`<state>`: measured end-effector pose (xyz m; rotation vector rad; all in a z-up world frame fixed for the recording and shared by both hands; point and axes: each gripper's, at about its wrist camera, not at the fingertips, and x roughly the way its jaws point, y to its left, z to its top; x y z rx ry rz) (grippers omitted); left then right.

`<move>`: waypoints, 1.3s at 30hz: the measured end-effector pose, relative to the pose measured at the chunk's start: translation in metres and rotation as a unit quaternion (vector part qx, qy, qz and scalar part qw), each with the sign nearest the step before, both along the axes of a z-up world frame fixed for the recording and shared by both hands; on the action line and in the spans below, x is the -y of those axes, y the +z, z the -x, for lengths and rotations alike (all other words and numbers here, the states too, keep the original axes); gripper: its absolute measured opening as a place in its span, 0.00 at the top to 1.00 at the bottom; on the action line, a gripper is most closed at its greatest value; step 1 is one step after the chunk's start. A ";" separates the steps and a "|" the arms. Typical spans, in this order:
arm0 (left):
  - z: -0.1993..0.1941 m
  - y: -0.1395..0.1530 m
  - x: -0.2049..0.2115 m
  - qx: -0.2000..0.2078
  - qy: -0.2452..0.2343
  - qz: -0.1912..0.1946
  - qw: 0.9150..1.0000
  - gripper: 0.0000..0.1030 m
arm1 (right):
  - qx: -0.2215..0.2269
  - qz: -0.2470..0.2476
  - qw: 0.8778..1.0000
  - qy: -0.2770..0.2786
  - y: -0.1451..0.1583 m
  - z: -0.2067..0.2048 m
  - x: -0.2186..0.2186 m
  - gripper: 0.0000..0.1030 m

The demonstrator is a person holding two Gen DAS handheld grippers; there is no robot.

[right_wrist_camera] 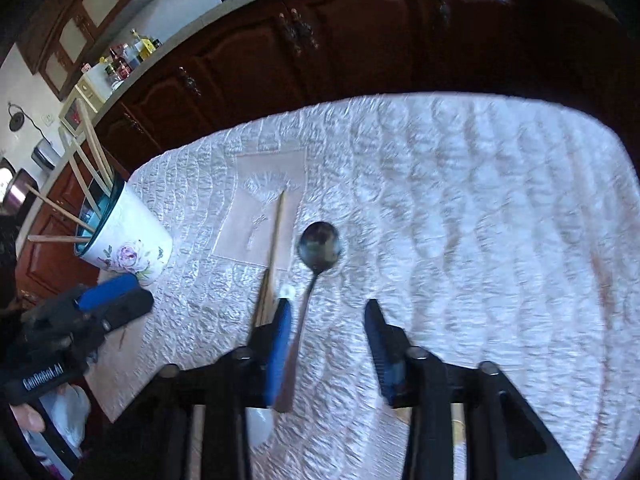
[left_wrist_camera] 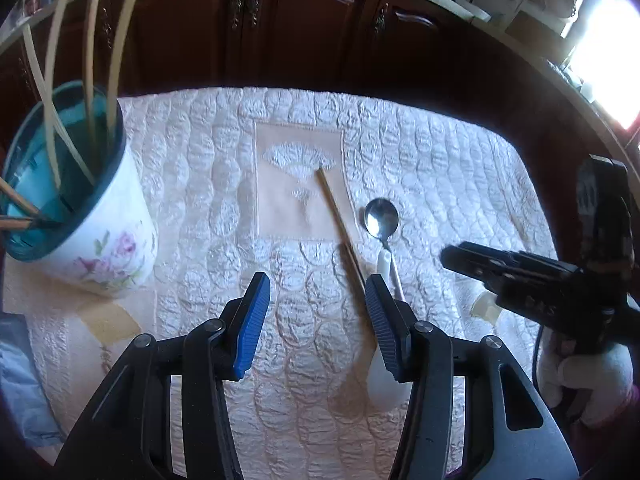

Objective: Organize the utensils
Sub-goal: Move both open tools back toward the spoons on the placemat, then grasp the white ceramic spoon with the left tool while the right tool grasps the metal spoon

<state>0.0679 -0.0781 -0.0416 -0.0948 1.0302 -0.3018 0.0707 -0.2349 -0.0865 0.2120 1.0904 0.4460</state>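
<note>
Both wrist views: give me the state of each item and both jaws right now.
Floral cup: upright on the quilted cloth, sticks inside.
Metal spoon: flat on cloth, bowl up.
Loose chopsticks: flat beside the spoon.
White spoon: lying on cloth.
Left gripper: jaws open, empty.
Right gripper: jaws open, over the spoon handle.

Counter is covered by a white quilted cloth [left_wrist_camera: 440,152]. On it: floral cup [left_wrist_camera: 116,248] at left holding sticks, one chopstick [left_wrist_camera: 338,216] lying mid-cloth, metal spoon [left_wrist_camera: 382,220] just beside it. A white plastic spoon [left_wrist_camera: 385,384] lies nearer, alongside both.
</note>
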 end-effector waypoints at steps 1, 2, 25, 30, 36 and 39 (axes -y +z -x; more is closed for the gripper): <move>0.000 -0.003 0.000 -0.003 -0.003 0.001 1.000 0.52 | -0.004 -0.004 1.000 0.004 -0.004 -0.002 -0.003 0.70; 0.000 -0.005 0.001 -0.006 -0.006 0.003 1.000 0.52 | -0.007 -0.004 1.000 0.009 -0.008 -0.007 -0.007 0.70; -0.028 -0.029 0.059 -0.042 -0.145 -0.002 0.989 0.52 | -0.037 -0.056 0.995 0.070 -0.058 -0.093 -0.019 0.95; -0.036 -0.031 0.074 -0.037 -0.170 -0.003 0.985 0.54 | -0.025 -0.048 0.997 0.049 -0.049 -0.068 0.018 0.98; -0.045 -0.040 0.098 -0.043 -0.216 -0.028 0.975 0.64 | -0.045 -0.032 0.998 0.009 -0.056 -0.039 0.078 0.98; -0.049 -0.045 0.104 -0.049 -0.217 -0.039 0.974 0.65 | -0.055 -0.049 0.997 -0.003 -0.060 -0.031 0.095 0.98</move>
